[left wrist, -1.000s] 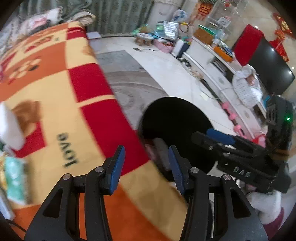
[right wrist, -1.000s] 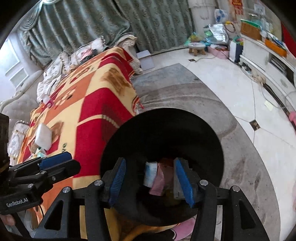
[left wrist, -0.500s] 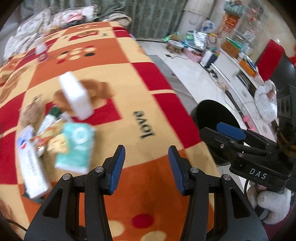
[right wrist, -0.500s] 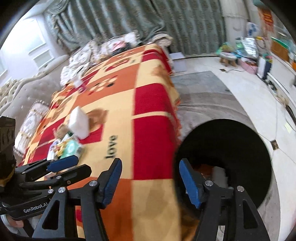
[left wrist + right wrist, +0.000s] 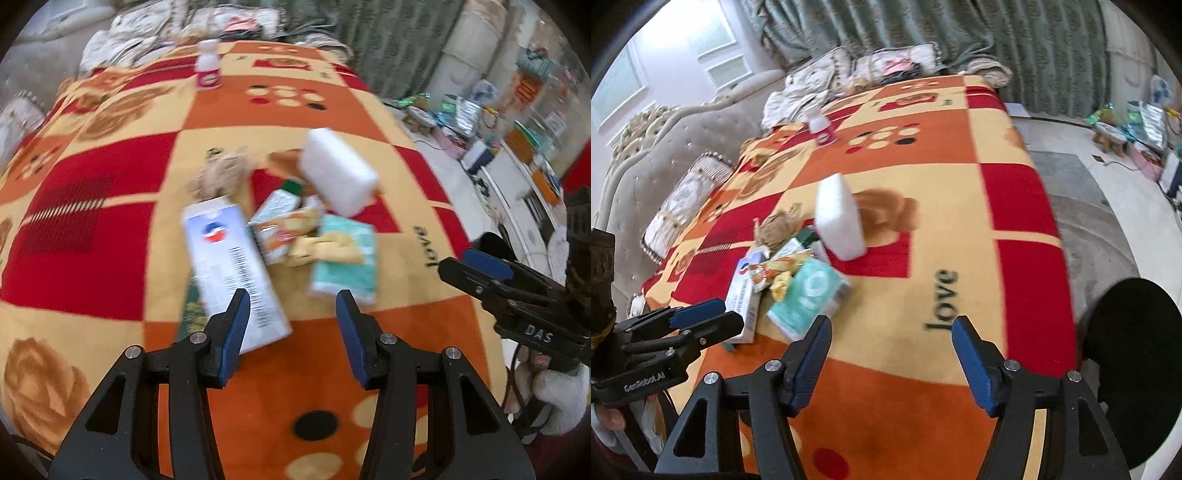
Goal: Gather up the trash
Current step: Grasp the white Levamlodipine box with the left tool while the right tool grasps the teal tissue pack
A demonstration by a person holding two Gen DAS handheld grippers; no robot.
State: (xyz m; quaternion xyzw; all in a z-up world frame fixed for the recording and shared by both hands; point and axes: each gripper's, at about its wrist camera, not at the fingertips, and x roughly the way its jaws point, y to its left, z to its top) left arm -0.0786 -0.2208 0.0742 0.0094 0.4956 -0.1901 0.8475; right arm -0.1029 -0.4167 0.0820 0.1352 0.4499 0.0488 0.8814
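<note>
trash (image 5: 295,236) lay heaped on the patterned blanket (image 5: 110,229), a white carton (image 5: 232,266), a teal tissue pack (image 5: 345,269) and a white foam block (image 5: 338,177) touching, with the black bin (image 5: 1137,369) on the floor past the edge. the left gripper (image 5: 291,325) hovered over the heap, jaws spread and empty, while the right gripper (image 5: 890,354), jaws just widened with nothing between them, hung beside it. so tight a pile risked one grab dragging neighbours off the blanket.
</note>
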